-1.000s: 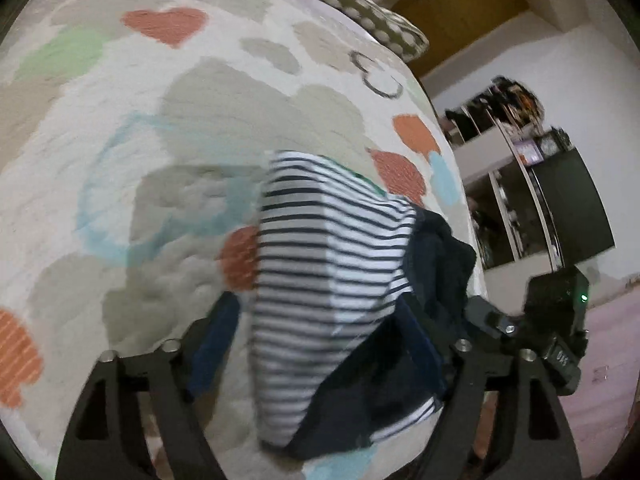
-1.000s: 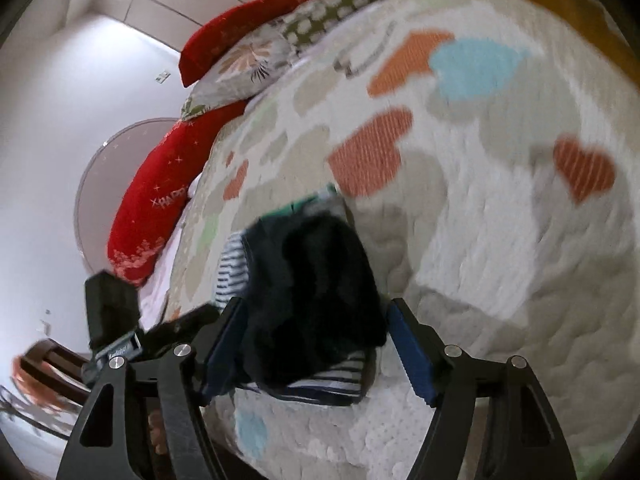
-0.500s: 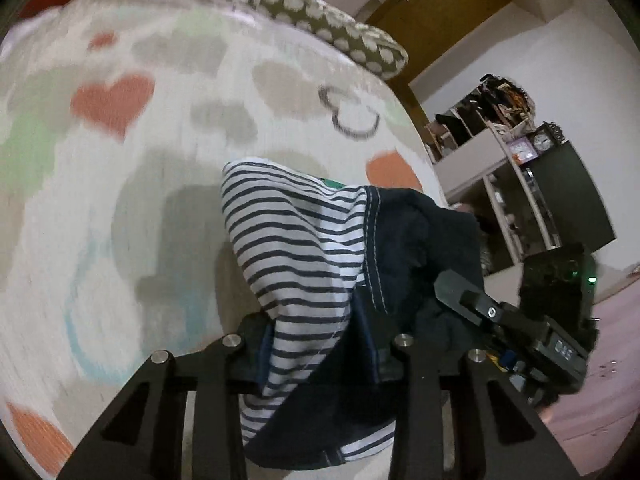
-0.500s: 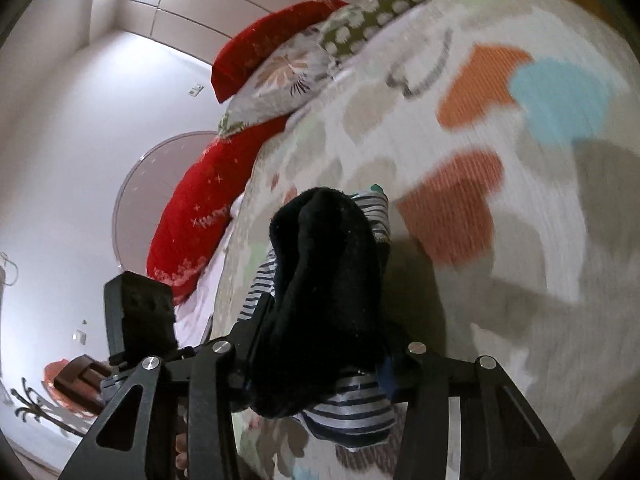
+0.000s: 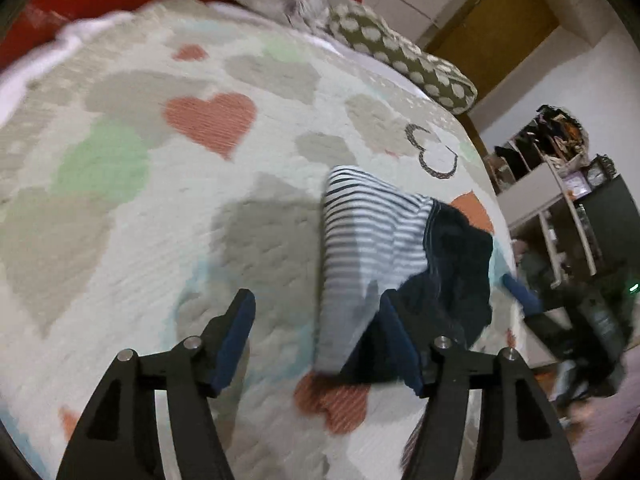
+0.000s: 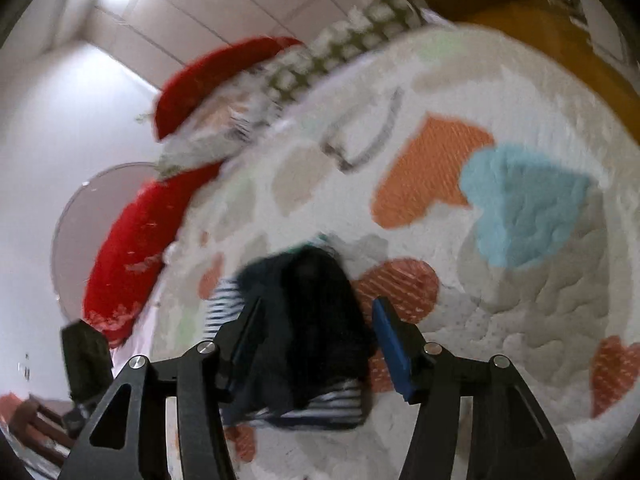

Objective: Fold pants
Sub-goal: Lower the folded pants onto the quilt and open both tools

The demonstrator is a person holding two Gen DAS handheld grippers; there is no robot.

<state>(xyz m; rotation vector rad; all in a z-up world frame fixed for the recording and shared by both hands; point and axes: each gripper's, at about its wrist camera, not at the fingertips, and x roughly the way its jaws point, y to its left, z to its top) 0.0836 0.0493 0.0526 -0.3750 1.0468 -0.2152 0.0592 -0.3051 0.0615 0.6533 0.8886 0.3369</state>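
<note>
The pants (image 5: 372,240) are a small folded bundle, striped white and navy with a dark navy part, lying on the heart-patterned bedspread (image 5: 168,208). My left gripper (image 5: 316,332) is open; the bundle lies against its right finger, and the space between the fingers is mostly bare bedspread. In the right wrist view the bundle (image 6: 308,320) lies between the spread fingers of my open right gripper (image 6: 316,336), dark side up, stripes showing at its near edge. The right gripper's body also shows in the left wrist view (image 5: 580,320), just right of the bundle.
Red pillows (image 6: 132,248) and a dotted green pillow (image 5: 404,60) lie at the head of the bed. The bed's right edge drops to the floor by shelves (image 5: 560,184) and a dark cabinet. A wooden door (image 5: 492,20) stands behind.
Both grippers were shut on the bundle and holding it up half a second ago; now both have opened and the bundle lies on the bedspread. My left gripper has shifted left of it.
</note>
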